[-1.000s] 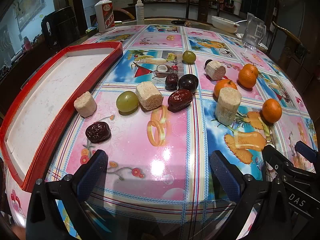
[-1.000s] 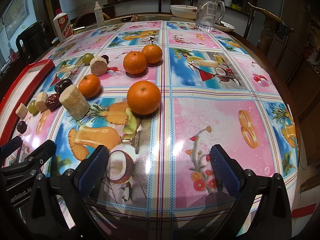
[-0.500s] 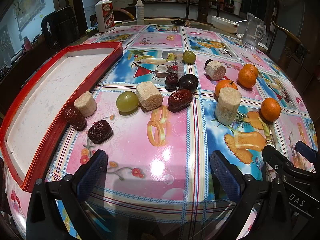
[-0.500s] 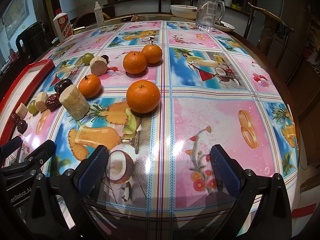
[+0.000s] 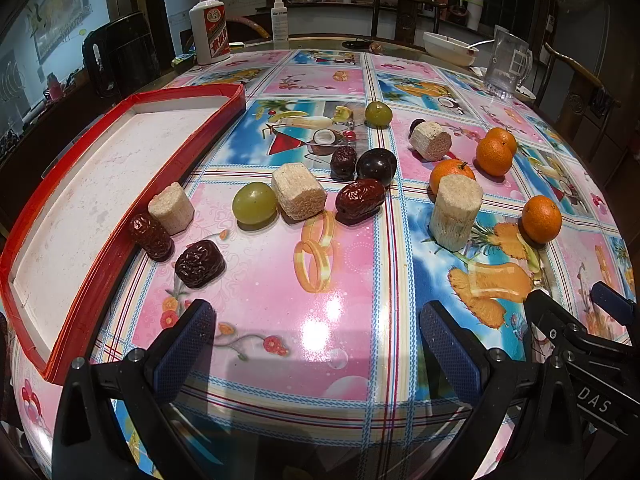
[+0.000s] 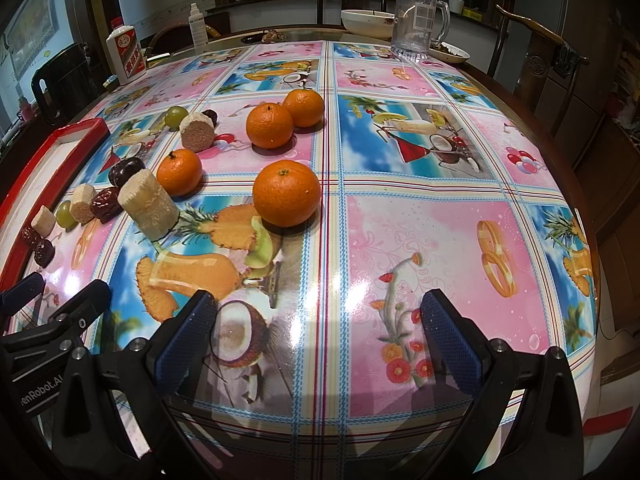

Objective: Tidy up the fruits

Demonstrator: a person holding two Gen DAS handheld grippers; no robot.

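Observation:
Fruit lies scattered on a round table with a colourful cloth. In the left wrist view a red-rimmed white tray (image 5: pixel 192 136) sits at the left, holding nothing. Two red dates (image 5: pixel 151 236) (image 5: pixel 199 263) lie by its rim, beside a pale sugarcane chunk (image 5: pixel 172 208), a green grape (image 5: pixel 255 203), another chunk (image 5: pixel 298 191), a date (image 5: pixel 360 201) and a dark plum (image 5: pixel 376 165). Several oranges (image 6: pixel 286 193) (image 6: pixel 269 125) lie toward the right. My left gripper (image 5: pixel 316 344) is open above the near cloth. My right gripper (image 6: pixel 318 340) is open too, short of the nearest orange.
A white liquor bottle (image 5: pixel 209 28), a spray bottle (image 5: pixel 279 19), a bowl (image 5: pixel 450 48) and a clear glass mug (image 6: pixel 418 22) stand at the far edge. Wooden chairs (image 6: pixel 536 56) ring the table. A tall sugarcane piece (image 5: pixel 456 211) stands upright mid-table.
A second red date has appeared beside the tray rim, next to the first one. Both grippers have stayed where they were, open.

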